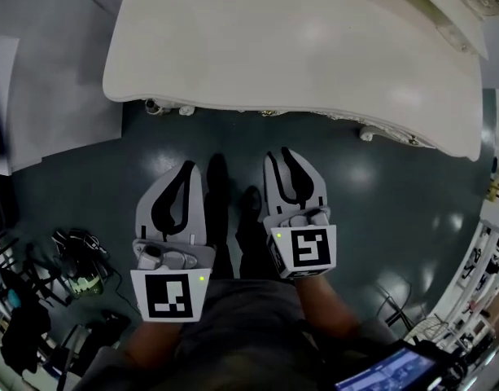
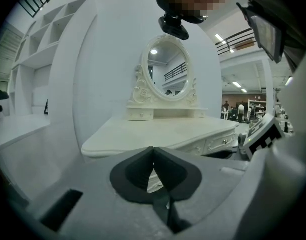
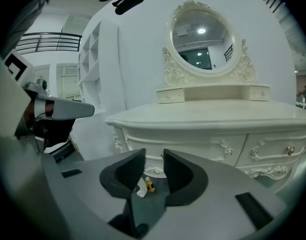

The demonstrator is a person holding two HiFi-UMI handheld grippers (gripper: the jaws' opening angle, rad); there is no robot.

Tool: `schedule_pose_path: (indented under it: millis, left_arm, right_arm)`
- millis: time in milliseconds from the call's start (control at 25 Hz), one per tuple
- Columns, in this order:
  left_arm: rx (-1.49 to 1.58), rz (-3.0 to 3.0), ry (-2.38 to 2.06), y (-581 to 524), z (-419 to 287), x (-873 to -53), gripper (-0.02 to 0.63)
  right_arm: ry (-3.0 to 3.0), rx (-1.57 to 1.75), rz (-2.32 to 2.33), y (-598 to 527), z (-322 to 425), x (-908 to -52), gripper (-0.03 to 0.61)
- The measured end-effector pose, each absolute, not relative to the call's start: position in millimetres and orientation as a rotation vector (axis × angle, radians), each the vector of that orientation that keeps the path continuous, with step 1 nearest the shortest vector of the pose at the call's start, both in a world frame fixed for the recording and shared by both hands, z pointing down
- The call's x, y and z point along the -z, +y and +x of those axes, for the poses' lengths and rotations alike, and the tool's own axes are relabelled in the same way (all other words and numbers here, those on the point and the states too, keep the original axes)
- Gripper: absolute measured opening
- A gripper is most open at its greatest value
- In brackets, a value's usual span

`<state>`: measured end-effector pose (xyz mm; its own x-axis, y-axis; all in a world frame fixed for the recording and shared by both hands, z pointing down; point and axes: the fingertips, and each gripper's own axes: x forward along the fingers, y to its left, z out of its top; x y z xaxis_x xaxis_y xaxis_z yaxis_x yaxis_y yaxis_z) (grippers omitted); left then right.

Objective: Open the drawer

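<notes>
This looks like the approach step: neither gripper touches the cream-white carved wooden dressing table [image 1: 298, 47]. Both hang over the dark floor in front of it. The left gripper [image 2: 153, 151] has its fingers pressed together, empty. The right gripper [image 3: 153, 156] has its fingers slightly spread with nothing between them. The scroll-carved drawer front [image 3: 272, 153] sits under the tabletop edge, closed, with a small metal knob [image 3: 291, 149]. It is probably the target, though other drawer fronts flank it. The next move calls for reaching forward, closing on that knob and pulling straight back.
</notes>
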<state>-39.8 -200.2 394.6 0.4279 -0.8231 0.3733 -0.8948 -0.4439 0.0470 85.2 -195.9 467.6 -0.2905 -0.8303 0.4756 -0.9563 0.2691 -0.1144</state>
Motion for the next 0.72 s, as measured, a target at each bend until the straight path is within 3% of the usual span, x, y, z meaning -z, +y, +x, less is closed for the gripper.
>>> schedule_pose_path:
  millis: [40,120,720]
  left_arm:
    - [-0.437,2.442,-1.497,-202,-40,-397,0.015]
    - [-0.442,2.436,-1.49,-205,-41,-403,0.015]
    - [-0.486,2.393,-1.454,-233,-63,-426,0.015]
  right_arm:
    - [-2.226,-0.564,1.635,-197,84,-472,0.129]
    - [-2.223,-0.569,1.626,-201,84,-482,0.164]
    - [-2.13,-0.565,1.657,-244,81,-519,0.169]
